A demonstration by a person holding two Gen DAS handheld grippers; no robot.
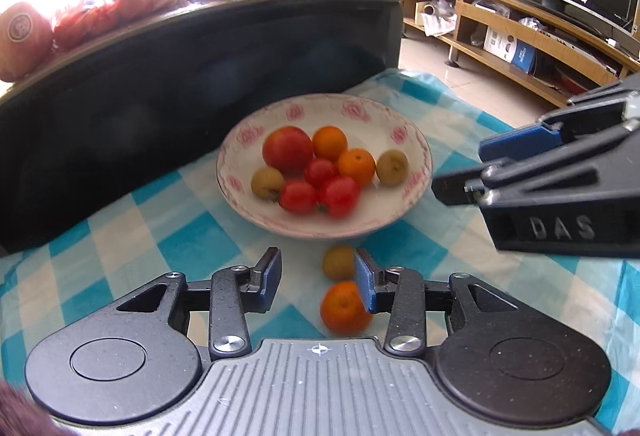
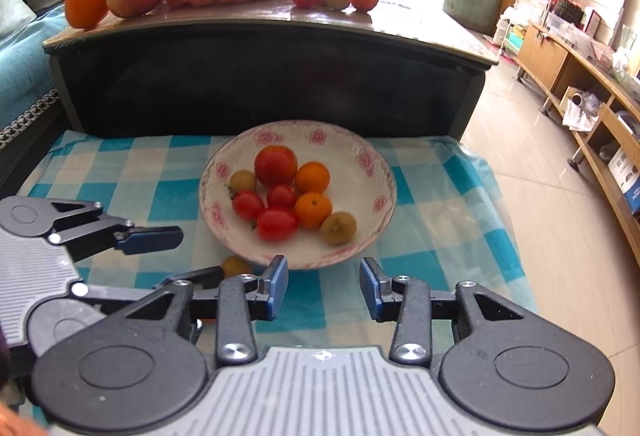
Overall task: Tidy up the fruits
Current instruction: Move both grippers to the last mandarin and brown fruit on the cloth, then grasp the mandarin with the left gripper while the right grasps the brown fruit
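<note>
Two grippers hang over a checked cloth, both with jaws wide apart and holding nothing. At twelve o'clock from the left gripper sits the floral bowl of fruit; the right gripper faces it too. Outside the bowl, at six o'clock, a loose orange and a yellow-green fruit lie between the left fingers.

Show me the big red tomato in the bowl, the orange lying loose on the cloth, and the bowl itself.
Big red tomato (image 1: 287, 149), left wrist view, centre of its skin.
Loose orange (image 1: 342, 310), left wrist view, middle of its visible side.
Bowl (image 2: 372, 160), right wrist view, bare inner rim at right.
</note>
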